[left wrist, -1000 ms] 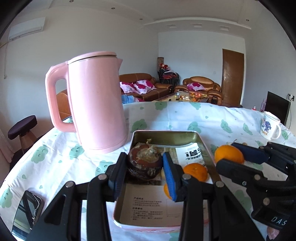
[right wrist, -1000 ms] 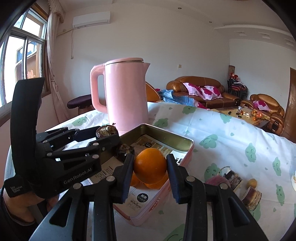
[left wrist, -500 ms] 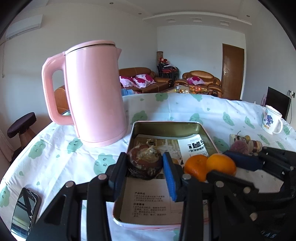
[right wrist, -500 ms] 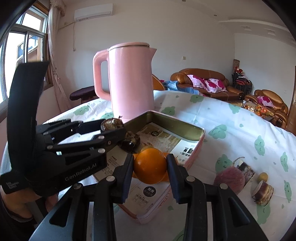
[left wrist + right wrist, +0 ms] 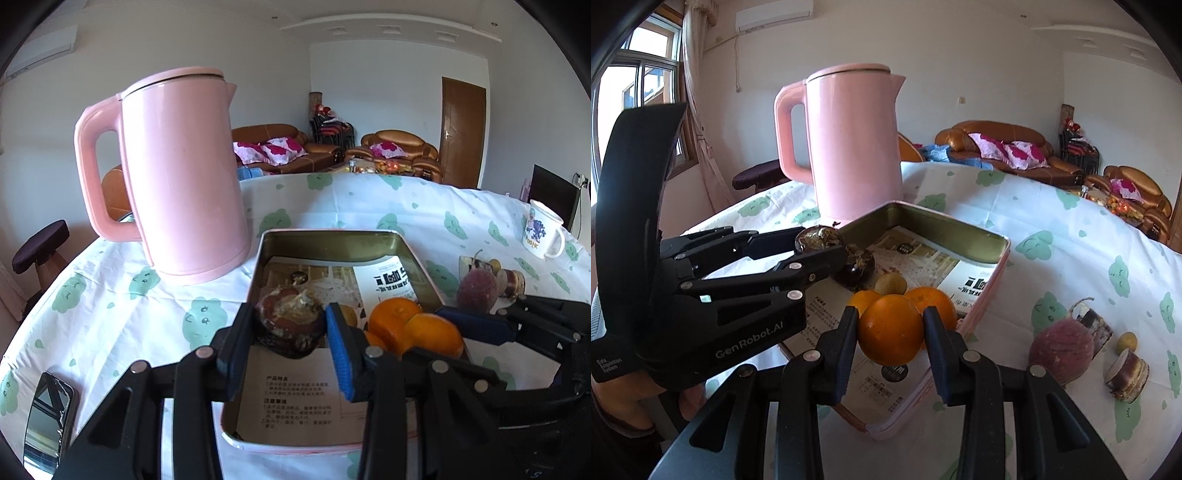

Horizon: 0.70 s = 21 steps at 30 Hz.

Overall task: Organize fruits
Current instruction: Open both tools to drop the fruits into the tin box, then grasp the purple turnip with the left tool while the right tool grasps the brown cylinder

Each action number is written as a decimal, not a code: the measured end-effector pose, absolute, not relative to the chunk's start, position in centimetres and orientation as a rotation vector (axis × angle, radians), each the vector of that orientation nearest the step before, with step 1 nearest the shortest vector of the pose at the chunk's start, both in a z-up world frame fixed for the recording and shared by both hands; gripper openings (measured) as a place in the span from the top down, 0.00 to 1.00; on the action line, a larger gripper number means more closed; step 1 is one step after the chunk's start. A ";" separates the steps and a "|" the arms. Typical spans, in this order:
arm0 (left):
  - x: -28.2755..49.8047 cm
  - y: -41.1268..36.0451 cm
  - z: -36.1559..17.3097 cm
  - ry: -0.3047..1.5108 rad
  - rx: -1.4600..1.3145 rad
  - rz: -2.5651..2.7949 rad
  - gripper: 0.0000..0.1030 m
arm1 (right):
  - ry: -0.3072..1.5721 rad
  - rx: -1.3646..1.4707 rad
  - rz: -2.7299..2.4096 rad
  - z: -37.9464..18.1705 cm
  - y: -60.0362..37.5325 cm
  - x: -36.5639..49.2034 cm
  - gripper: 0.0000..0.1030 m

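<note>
A pink-rimmed metal tin [image 5: 332,238] [image 5: 964,236] lined with printed paper sits on the table. My left gripper [image 5: 290,332] is shut on a dark brown mangosteen [image 5: 290,319] and holds it over the tin's left side; it also shows in the right wrist view [image 5: 820,238]. My right gripper [image 5: 890,332] is shut on an orange [image 5: 890,334] held low over the tin's near right part, also seen in the left wrist view [image 5: 434,334]. Two more oranges [image 5: 932,299], a small yellow-green fruit [image 5: 891,283] and another mangosteen [image 5: 857,264] lie in the tin.
A tall pink kettle [image 5: 181,173] [image 5: 849,144] stands just behind the tin's left corner. A reddish fruit [image 5: 1062,347], small brown pieces [image 5: 1126,373] and a small yellow fruit [image 5: 1127,341] lie right of the tin. A white mug [image 5: 543,230] stands far right. A phone [image 5: 48,421] lies near left.
Both grippers moved down and forward over the tin with their fruits still held. The right gripper's orange now sits close beside the oranges lying in the tin.
</note>
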<state>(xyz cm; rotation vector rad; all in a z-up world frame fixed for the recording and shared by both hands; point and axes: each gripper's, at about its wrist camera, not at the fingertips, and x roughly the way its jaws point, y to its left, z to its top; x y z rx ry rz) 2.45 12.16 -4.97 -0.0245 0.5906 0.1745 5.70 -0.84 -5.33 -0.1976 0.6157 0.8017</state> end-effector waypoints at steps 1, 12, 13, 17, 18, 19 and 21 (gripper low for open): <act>2.4 12.2 -5.0 0.588 -0.026 0.177 0.58 | 0.617 -0.201 0.801 -5.4 -0.8 5.7 0.63; 1.3 12.4 -3.9 0.544 -0.073 0.201 0.16 | 0.574 -0.216 0.738 -4.4 -3.0 4.9 0.48; 1.2 12.1 -3.5 0.533 -0.076 0.194 0.14 | 0.571 -0.212 0.729 -4.1 -3.6 4.9 0.48; 1.5 9.6 -2.5 0.513 -0.058 0.138 0.11 | 0.559 -0.171 0.645 -2.9 -7.6 5.7 0.48; 1.6 9.0 -2.3 0.513 -0.054 0.125 0.10 | 0.563 -0.151 0.598 -2.7 -9.1 6.2 0.47; 1.8 8.2 -2.2 0.513 -0.049 0.109 0.10 | 0.568 -0.136 0.565 -2.7 -10.1 6.7 0.46; 2.3 6.7 -2.2 0.514 -0.044 0.082 0.09 | 0.580 -0.105 0.475 -2.8 -12.5 7.8 0.46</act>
